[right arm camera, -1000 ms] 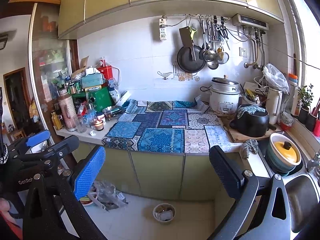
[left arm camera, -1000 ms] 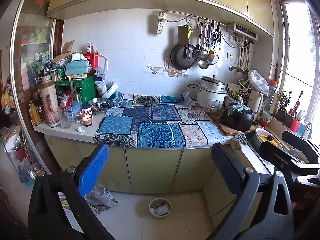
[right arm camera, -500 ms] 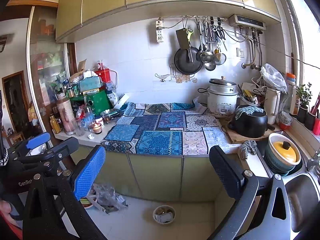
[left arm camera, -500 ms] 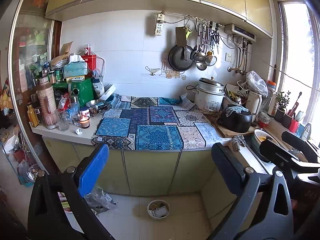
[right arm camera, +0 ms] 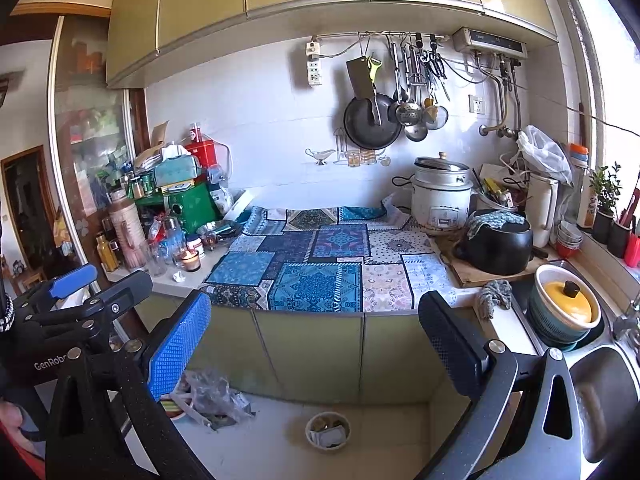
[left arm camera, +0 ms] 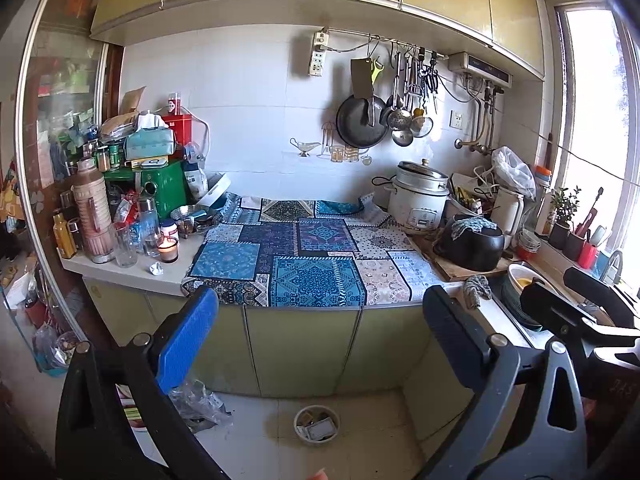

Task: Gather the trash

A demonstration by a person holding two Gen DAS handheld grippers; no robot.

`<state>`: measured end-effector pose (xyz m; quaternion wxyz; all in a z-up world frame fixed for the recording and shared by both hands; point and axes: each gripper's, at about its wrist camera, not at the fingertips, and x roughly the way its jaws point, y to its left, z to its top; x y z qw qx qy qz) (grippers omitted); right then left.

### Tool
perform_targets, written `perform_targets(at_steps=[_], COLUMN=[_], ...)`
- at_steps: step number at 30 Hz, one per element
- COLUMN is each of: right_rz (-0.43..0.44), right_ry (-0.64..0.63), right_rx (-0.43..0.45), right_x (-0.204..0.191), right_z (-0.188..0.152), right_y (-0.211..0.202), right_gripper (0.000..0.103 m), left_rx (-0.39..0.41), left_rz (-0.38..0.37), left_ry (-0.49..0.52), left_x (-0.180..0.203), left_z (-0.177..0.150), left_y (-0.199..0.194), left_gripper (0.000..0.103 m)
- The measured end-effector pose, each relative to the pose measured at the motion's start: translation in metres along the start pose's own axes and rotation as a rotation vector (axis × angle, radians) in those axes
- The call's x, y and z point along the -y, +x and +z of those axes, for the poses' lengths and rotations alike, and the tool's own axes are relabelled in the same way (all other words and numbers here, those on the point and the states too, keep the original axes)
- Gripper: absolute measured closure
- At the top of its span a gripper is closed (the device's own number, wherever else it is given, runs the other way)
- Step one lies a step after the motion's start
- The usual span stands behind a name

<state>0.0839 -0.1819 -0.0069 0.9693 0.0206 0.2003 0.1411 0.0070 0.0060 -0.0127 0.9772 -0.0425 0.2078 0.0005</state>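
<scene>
A small crumpled white paper scrap (left arm camera: pixel 156 268) (right arm camera: pixel 179 277) lies on the white counter beside a lit candle jar (left arm camera: pixel 168 248) (right arm camera: pixel 191 260). On the floor below stands a small round bin (left arm camera: pixel 317 425) (right arm camera: pixel 328 434) with scraps inside, and a crumpled clear plastic bag (left arm camera: pixel 196 402) (right arm camera: pixel 212 398) lies to its left. My left gripper (left arm camera: pixel 320 344) hangs open and empty in front of the cabinet doors. My right gripper (right arm camera: pixel 316 344) is likewise open, holding nothing. Both are well back from the counter.
A blue patchwork cloth (left arm camera: pixel 304 256) covers the counter's middle. Bottles, jars and a green box (left arm camera: pixel 160 188) crowd the left end; a rice cooker (left arm camera: pixel 420 196), black pot (left arm camera: pixel 470 242) and sink with bowl (right arm camera: pixel 564 312) fill the right. Pans hang on the wall.
Both views have drifted slightly back and up from the counter; the bin on the floor sits lower in the frame. Both grippers stay open and empty.
</scene>
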Motion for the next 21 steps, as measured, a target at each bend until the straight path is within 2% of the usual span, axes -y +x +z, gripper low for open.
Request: perform_targets(at_steps=[13, 21], right_rz=[-0.004, -0.016], right_ry=[0.006, 0.021], right_rx=[0.000, -0.014], right_x=[-0.001, -0.009], right_z=[0.001, 0.007], right_y=[0.002, 0.017], right_gripper=[0.000, 0.000], left_rx=[-0.012, -0.025], left_rz=[-0.013, -0.015], left_ry=[0.000, 0.003], left_x=[-0.003, -0.008], left_z=[0.004, 0.007], left_y=[0.006, 0.019], left_gripper=[0.000, 0.000])
